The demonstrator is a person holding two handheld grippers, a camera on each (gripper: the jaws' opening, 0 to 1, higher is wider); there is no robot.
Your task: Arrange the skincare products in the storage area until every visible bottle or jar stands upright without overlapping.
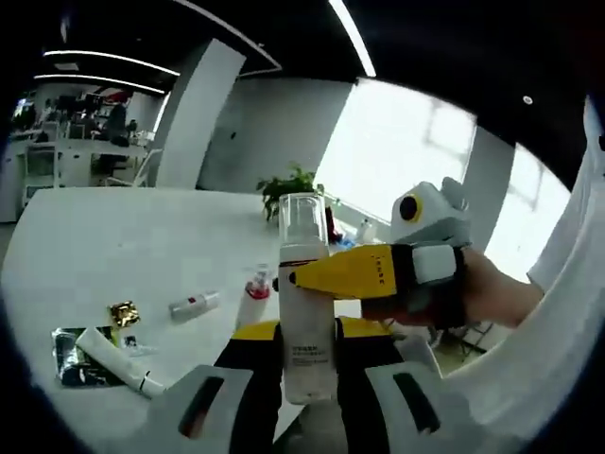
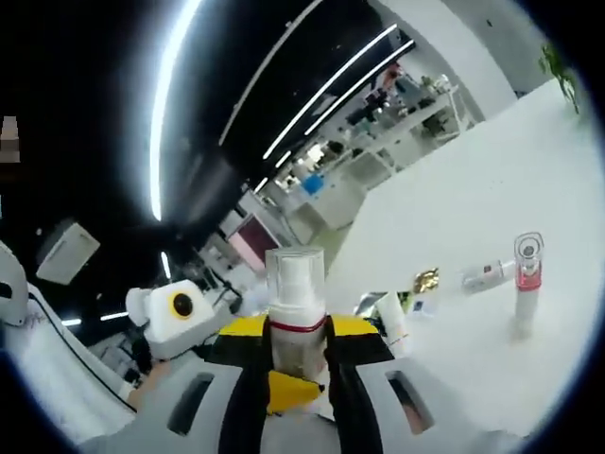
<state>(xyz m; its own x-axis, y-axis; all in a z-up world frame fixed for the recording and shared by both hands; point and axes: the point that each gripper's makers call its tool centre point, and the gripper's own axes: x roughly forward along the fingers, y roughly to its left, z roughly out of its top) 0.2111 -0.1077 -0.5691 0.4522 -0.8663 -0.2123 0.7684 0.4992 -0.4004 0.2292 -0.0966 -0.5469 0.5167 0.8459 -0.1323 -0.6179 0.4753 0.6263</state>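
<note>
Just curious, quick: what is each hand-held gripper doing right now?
Left hand-held gripper: closed on the white pump bottle.
Right hand-held gripper: closed on the same bottle's neck.

Past the jaws in the left gripper view there's a potted plant (image 1: 291,185) at the far edge of the white table (image 1: 113,246), white desks (image 1: 66,151) way off upper left, and ceiling light strips (image 2: 165,104) glowing overhead.
</note>
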